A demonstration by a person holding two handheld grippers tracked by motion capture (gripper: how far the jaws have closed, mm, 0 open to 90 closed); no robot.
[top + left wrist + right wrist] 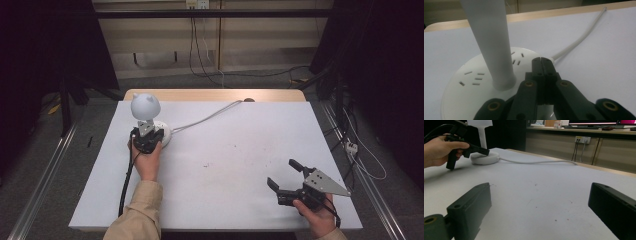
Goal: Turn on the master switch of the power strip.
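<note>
A white desk lamp with a round, two-eared head (pixel 145 105) stands at the table's back left on a disc base (pixel 165 135). In the left gripper view its thick stem (pixel 491 37) rises from the base (pixel 469 85), which has several small slots. My left gripper (pixel 541 61) is shut, jaws pressed together with nothing between them, tips over the base's right part beside the stem. From the right gripper view it (pixel 485 151) reaches the base (pixel 486 159). My right gripper (pixel 281 172) rests open at the front right, nothing between its jaws (pixel 540 188).
The lamp's white cable (pixel 207 118) runs from the base toward the table's back edge (pixel 215 95). The white table top (pixel 230 160) has a few small dark specks in the middle. Metal rails and cables lie on the floor on both sides.
</note>
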